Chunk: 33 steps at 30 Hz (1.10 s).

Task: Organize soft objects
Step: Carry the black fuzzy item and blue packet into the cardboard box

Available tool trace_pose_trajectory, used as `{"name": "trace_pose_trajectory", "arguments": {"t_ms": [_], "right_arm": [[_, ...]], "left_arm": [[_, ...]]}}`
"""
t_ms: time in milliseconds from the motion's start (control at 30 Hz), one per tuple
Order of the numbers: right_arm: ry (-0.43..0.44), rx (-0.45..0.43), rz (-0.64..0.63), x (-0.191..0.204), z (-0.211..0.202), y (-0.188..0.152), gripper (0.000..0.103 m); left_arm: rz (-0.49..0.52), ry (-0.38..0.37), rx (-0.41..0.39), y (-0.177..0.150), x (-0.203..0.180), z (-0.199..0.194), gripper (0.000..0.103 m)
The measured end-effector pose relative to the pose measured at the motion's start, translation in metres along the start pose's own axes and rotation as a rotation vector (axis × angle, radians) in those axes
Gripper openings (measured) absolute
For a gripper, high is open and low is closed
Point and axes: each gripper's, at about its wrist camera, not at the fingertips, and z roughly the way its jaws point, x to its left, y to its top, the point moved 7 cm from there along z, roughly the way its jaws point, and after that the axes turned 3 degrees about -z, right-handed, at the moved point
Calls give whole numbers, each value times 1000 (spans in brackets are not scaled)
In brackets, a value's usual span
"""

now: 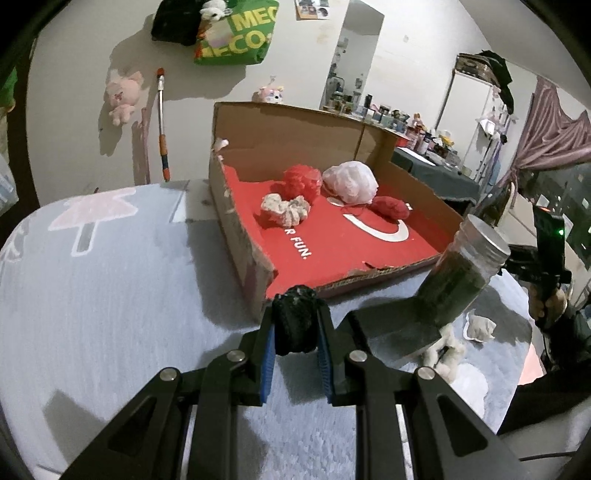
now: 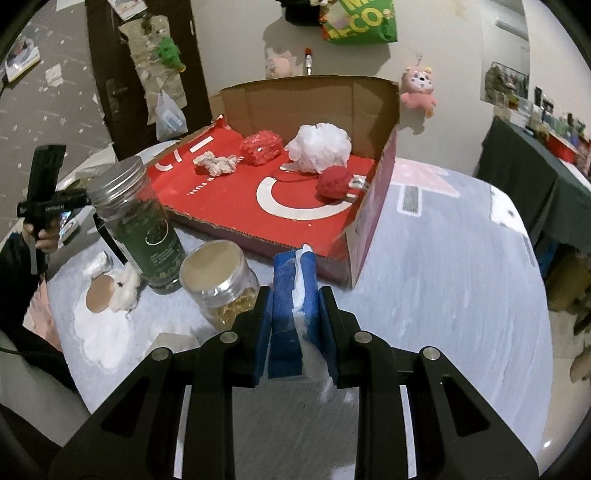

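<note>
Together, the two wrist views show one open cardboard box point(image 1: 295, 125) with a red floor, lying on a grey tabletop point(image 1: 110, 295), and four soft things inside it: one red mesh puff point(image 1: 302, 182), one white mesh puff point(image 1: 350, 181), one cream scrunchie point(image 1: 284, 210) and one red yarn ball point(image 1: 390, 208). Two grippers are in use. The left gripper point(image 1: 295, 332) is closed on one black fuzzy scrunchie point(image 1: 297, 319), pinched between its blue pads just in front of the box's near corner. The right gripper point(image 2: 295, 314) is closed on one blue tissue pack point(image 2: 293, 291) with white tissue showing at its top, held just short of the box's low front edge. Two jars stand beside the box: one tall jar point(image 2: 142, 221) with dark green contents and one short jar point(image 2: 218, 284) with yellow contents, the latter just beside the right gripper. One small white plush toy point(image 2: 123, 290) lies on the table near the tall jar. Pink plush toys and a green bag point(image 1: 240, 33) hang on the wall behind.
</note>
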Motion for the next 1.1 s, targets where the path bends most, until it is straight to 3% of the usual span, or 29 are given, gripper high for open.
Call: {"name": "trace_pose_trajectory", "arguments": {"t_ms": [600,1100], "right_arm": [[78,-13,-34,0,13,68,24],[106,166,-43,17,105,134,24]], "left_arm": [[85,-14,56,64,-43,31,22],[148,27,210,115,-73,118,22]]}}
